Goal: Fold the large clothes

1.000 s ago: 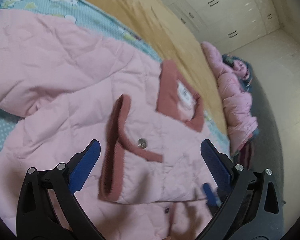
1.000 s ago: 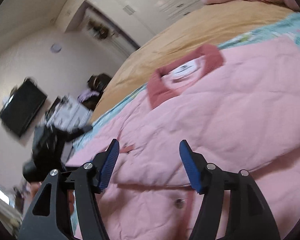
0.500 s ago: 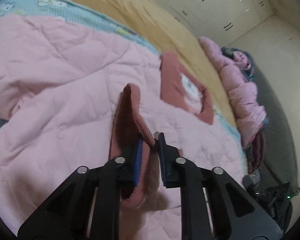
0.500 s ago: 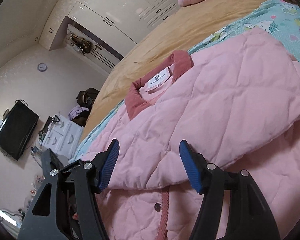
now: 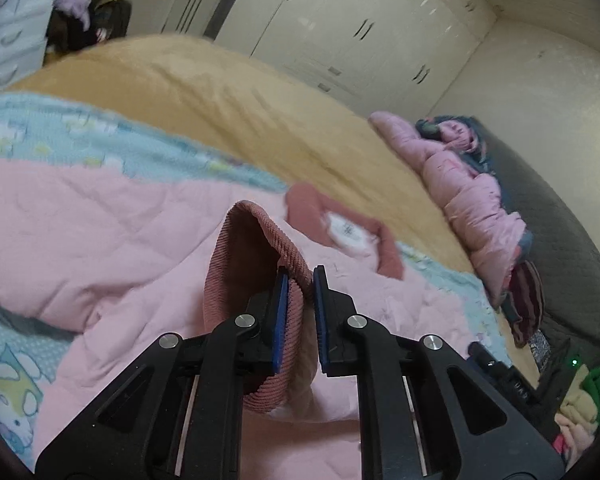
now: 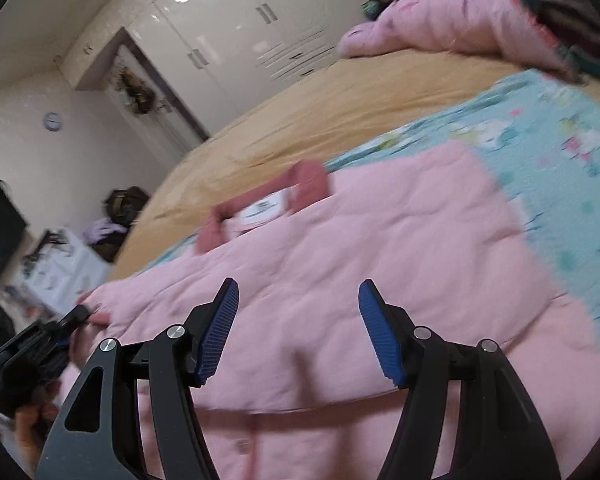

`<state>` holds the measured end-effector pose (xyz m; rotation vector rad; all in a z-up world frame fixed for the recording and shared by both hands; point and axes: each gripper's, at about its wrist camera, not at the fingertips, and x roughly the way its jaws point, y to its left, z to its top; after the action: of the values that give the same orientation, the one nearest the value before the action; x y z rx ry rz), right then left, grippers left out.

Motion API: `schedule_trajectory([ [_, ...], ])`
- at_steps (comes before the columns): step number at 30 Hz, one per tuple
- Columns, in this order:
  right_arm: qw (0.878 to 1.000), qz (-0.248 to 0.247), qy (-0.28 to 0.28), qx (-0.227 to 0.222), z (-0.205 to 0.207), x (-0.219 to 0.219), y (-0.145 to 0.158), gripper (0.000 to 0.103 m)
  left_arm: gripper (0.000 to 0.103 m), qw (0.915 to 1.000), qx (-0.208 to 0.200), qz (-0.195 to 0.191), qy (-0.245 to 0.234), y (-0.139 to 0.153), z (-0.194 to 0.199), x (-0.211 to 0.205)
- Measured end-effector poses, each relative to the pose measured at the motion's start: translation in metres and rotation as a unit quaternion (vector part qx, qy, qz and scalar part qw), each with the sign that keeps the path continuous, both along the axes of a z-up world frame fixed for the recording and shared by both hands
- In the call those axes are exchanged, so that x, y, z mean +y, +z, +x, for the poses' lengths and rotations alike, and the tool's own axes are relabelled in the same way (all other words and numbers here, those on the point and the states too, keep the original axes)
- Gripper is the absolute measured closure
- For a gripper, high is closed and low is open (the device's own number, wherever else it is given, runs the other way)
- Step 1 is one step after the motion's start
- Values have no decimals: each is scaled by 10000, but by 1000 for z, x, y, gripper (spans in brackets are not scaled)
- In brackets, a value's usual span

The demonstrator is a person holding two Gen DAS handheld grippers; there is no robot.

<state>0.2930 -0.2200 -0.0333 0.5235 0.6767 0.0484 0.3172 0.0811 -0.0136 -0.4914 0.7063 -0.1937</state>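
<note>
Jackets: two — one pink quilted jacket (image 5: 100,240) spread on the bed (image 5: 220,92), one far right, heaped.
Left hand-held gripper (image 5: 301,280): pinching the jacket's ribbed rose cuff (image 5: 256,240).
Right hand-held gripper (image 6: 298,300): spread, over quilting.
Unclear: collar label — blurred.

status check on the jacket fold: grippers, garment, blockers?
Left gripper shut on ribbed cuff, lifted off pink jacket. Right gripper open above the jacket, holding nothing. Nothing blocking on the bed.
</note>
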Motion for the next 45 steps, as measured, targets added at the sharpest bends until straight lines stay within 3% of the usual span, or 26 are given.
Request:
schedule_trajectory([
  [3,9995,-28,-201,225,5,-17,-13,41,97,9995,314,81,56,-22,8,3],
  [5,9989,17,-272,393,8,-27,-22,37,97,9990,412,119,96,-31,10,6],
  [10,9952,264,-381,866,16,-41,-48,37,97,9979,599,192,154,-46,13,9],
  [18,9943,192,-358,988,15,-36,-53,35,96,9948,954,304,193,-68,18,8],
  [20,9946,311,-308,941,11,-36,-48,23,96,9945,951,399,190,-64,18,6],
  [23,9959,345,-324,777,5,-34,-35,15,94,9938,964,519,181,-59,17,3],
  [31,9977,214,-275,574,-2,-26,-19,5,54,9926,1041,613,154,-52,14,-3],
  [36,9982,191,-305,470,-7,-26,-10,4,18,9917,985,815,158,-40,8,-5],
  [38,9985,245,-311,385,-10,-26,-6,4,9,9914,926,906,210,-33,3,-4],
  [45,9987,219,-388,233,-15,-26,6,4,9,9887,1027,995,447,-22,-15,7],
])
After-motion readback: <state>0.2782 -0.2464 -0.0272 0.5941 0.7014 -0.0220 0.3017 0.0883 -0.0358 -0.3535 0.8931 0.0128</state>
